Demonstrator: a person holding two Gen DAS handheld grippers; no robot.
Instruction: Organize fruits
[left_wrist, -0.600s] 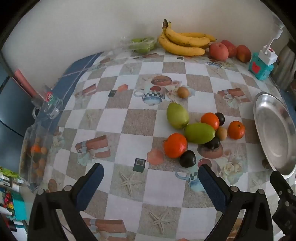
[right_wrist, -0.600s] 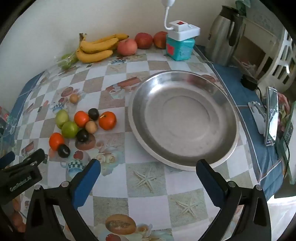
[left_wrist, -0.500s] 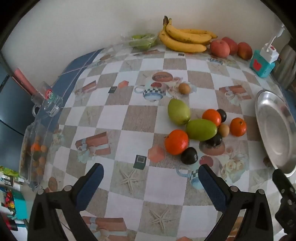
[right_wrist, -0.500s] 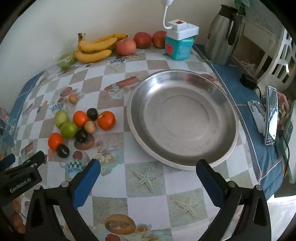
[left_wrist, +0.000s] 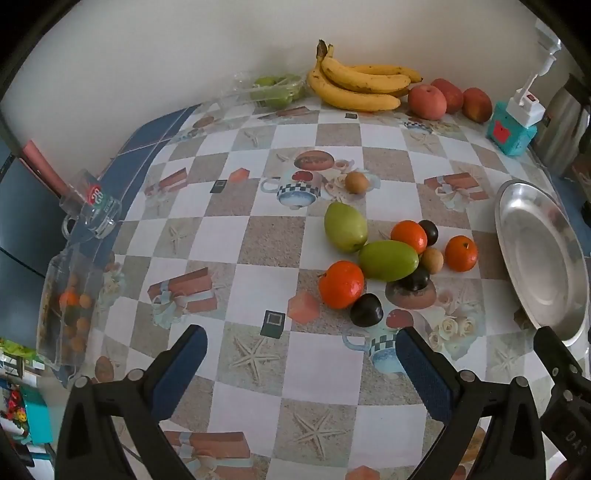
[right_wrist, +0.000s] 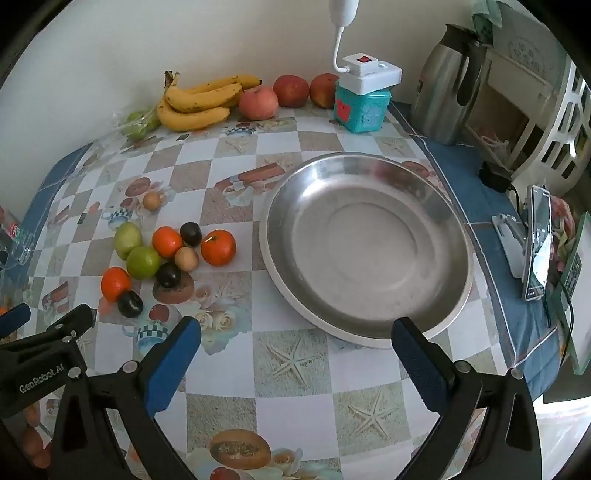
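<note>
A cluster of small fruit lies mid-table: three oranges (left_wrist: 340, 283), two green fruits (left_wrist: 388, 259), dark plums (left_wrist: 366, 309) and small brown fruits (left_wrist: 431, 260). In the right wrist view the same cluster (right_wrist: 218, 247) lies left of an empty steel plate (right_wrist: 369, 243). My left gripper (left_wrist: 301, 356) hovers open above the tablecloth, near side of the cluster, nothing between its fingers. My right gripper (right_wrist: 295, 349) is open over the near rim of the plate, also empty.
Bananas (left_wrist: 360, 86), red apples (left_wrist: 426, 101) and a bag of green fruit (left_wrist: 275, 88) line the wall. A teal box with a white switch (right_wrist: 364, 98) and a steel kettle (right_wrist: 448, 79) stand back right. A glass mug (left_wrist: 92, 210) sits at the left edge.
Both views shifted slightly: the fruit cluster and plate sit a little higher in the frames than before. Both grippers stayed open and empty.
</note>
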